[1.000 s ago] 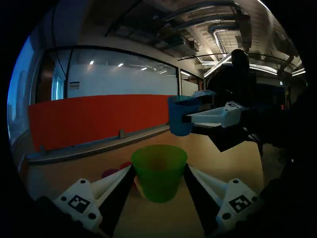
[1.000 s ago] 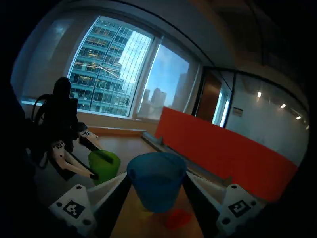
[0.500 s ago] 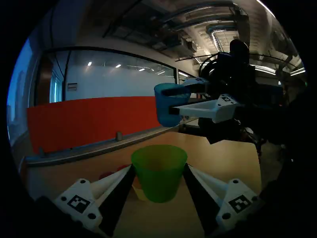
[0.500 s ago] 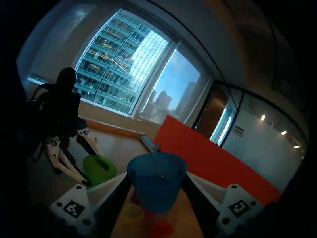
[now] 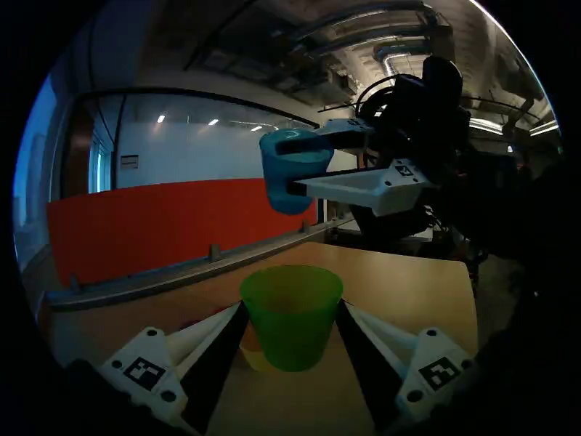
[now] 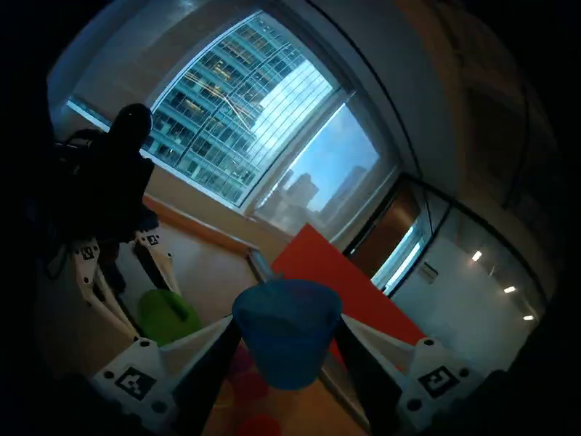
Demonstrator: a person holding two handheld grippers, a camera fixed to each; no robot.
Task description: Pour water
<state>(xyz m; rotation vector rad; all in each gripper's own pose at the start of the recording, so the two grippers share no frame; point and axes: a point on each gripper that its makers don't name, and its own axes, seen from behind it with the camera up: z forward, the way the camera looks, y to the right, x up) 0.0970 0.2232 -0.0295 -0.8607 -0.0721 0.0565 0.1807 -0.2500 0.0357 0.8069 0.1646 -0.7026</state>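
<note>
Your left tongs (image 5: 290, 309) pinched the green cup (image 5: 291, 330), one finger pressed to each side, and held it upright over the wooden bench (image 5: 414, 280). Your right tongs (image 6: 287, 323) gripped the blue cup (image 6: 287, 347) in the same way. In the left gripper view, the blue cup hung in the air, higher than the green cup and clear of it, its rim up and slightly tilted. I could not tell whether either cup held water.
</note>
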